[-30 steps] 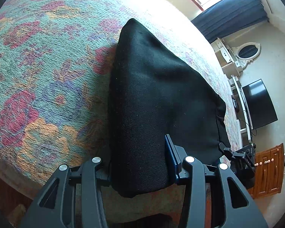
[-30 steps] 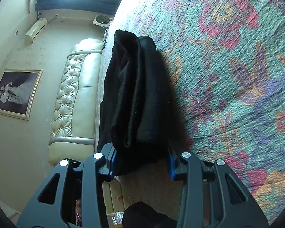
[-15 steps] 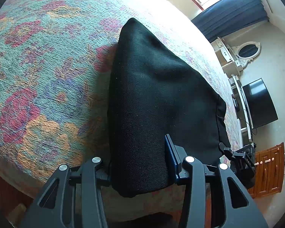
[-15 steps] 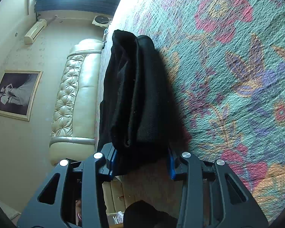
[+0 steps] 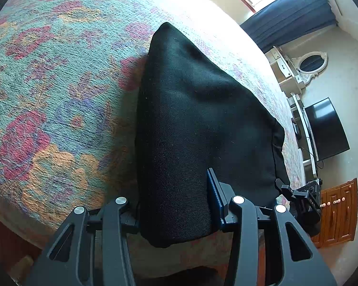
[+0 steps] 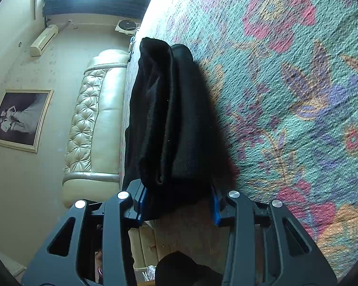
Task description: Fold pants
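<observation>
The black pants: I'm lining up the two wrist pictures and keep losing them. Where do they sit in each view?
Left wrist: the black pants fill the centre, a folded stack running from the left gripper up toward the window.
Right wrist: the pants stand left of centre, layered edges showing, rising from the right gripper.
Shared landmark: the floral bedspread, left of the pants in the left view, right of them in the right.

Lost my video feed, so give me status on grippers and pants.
Left gripper and right gripper both shut on the folded black pants. Pants folded thick on the floral bedspread. Nothing in the way.
</observation>
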A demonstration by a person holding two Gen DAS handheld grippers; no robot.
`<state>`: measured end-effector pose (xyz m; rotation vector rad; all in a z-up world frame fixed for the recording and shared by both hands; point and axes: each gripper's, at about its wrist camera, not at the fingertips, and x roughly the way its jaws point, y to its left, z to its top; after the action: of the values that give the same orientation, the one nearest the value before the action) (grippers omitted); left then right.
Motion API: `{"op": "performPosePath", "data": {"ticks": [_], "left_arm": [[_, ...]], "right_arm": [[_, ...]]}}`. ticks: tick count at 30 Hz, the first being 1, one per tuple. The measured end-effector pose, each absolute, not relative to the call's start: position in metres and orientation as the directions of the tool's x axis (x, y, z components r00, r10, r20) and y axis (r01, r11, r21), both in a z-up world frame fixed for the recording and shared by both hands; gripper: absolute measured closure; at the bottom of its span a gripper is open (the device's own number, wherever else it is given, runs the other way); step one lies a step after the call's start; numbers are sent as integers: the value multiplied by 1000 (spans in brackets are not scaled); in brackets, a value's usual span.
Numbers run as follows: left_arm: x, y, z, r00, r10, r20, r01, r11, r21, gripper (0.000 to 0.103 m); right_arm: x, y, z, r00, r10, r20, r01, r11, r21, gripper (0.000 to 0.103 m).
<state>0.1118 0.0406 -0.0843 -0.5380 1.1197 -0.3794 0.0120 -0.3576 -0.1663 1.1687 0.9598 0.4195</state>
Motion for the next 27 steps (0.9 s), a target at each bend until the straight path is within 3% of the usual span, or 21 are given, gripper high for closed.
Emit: {"op": "performPosePath", "data": {"ticks": [19, 24, 27], "left_arm": [[115, 51, -87, 383, -550, -742, 22, 809, -588, 57], [121, 62, -90, 352, -603, -716, 10, 767, -641, 53], [119, 70, -85, 336, -630, -700, 10, 746, -666, 53]], "right_arm": [[9, -355, -167, 555, 721, -415, 195, 373, 907, 64], [9, -360, -173, 537, 737, -411, 210, 355, 911, 57], [12, -367, -164, 514, 724, -461, 205, 418, 885, 49]]}}
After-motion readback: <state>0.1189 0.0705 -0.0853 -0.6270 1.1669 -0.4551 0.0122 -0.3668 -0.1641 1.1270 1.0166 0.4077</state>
